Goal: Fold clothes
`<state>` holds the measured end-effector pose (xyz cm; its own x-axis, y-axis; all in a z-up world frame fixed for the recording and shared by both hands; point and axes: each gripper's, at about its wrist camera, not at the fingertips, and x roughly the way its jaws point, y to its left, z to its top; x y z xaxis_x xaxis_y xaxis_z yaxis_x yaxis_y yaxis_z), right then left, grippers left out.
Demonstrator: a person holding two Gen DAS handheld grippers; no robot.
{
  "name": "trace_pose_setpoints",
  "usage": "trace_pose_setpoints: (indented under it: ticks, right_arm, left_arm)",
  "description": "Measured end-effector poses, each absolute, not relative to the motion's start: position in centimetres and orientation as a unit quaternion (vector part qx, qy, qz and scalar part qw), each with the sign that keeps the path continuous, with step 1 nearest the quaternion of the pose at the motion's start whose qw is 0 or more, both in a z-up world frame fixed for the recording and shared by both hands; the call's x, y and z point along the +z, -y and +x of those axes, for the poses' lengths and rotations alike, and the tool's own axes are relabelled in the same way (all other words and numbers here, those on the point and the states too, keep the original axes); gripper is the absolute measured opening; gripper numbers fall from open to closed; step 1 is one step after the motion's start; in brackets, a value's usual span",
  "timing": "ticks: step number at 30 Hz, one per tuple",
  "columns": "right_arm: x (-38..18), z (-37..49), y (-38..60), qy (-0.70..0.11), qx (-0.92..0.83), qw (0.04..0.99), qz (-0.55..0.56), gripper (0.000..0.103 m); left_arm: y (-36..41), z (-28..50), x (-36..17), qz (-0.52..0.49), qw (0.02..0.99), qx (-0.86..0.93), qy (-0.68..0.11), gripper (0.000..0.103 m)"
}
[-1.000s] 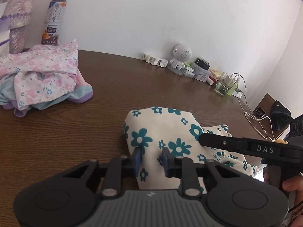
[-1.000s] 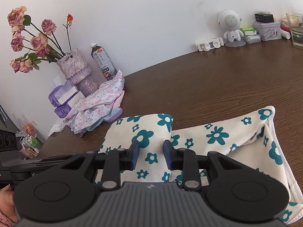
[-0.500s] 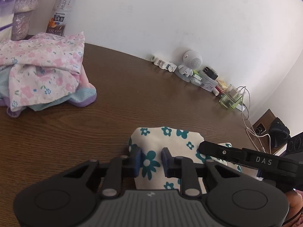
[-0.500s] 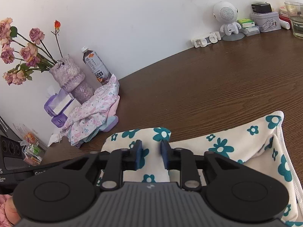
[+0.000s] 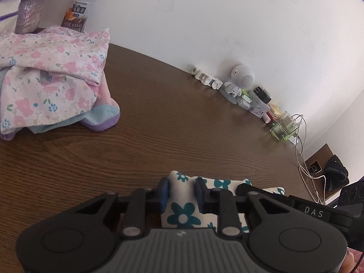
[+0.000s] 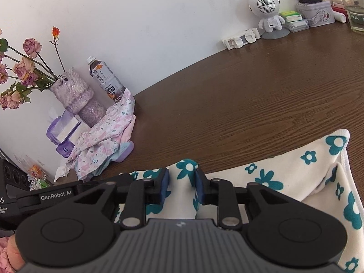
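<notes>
Both the left gripper (image 5: 180,192) and right gripper (image 6: 180,183) were clamped on the teal-flowered cloth (image 6: 273,177), far from the pink clothes pile (image 5: 52,79); within one second they had drawn its edge nearer, suggesting a fold under way.

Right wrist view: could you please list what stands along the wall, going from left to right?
Flower vase → tea bottle → white clips → robot-shaped speaker → purple tin → glass.
</notes>
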<state>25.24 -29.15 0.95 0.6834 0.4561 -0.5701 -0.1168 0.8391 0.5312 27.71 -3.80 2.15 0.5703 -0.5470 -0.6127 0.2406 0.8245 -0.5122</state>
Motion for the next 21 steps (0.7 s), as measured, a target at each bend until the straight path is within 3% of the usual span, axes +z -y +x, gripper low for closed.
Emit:
trace_pose_setpoints:
  ticks: [4,8,10,13,16,18,20,21]
  right_arm:
    - [0.8,25.1,29.0,-0.360,0.164,0.889,0.230,0.019]
    - [1.1,25.1,29.7,-0.350,0.164,0.889,0.247,0.029]
    - [1.0,25.1,29.9,-0.350,0.163,0.887,0.253,0.029]
    - [0.8,25.3,29.8,-0.352,0.167,0.884,0.258,0.017]
    - [0.8,25.2,29.6,-0.352,0.168,0.886,0.250,0.015]
    - [1.0,24.8,29.8,-0.347,0.169,0.887,0.253,0.019]
    - [1.7,23.9,30.1,-0.339,0.170,0.891,0.250,0.037]
    - [2.0,23.4,30.3,-0.335,0.170,0.893,0.249,0.038]
  left_arm:
    - [3.8,27.4,2.3,-0.190,0.868,-0.228,-0.399,0.018]
    - [3.7,27.2,2.8,-0.189,0.874,-0.219,-0.391,0.039]
    - [3.6,27.3,2.8,-0.192,0.874,-0.217,-0.391,0.038]
    - [3.4,26.9,2.9,-0.195,0.873,-0.219,-0.390,0.015]
    - [3.2,26.5,3.1,-0.197,0.873,-0.220,-0.388,0.016]
    - [3.1,26.2,3.3,-0.198,0.873,-0.221,-0.387,0.027]
    - [2.9,25.7,3.5,-0.197,0.874,-0.222,-0.385,0.052]
    - [2.8,25.1,3.7,-0.195,0.874,-0.224,-0.384,0.052]
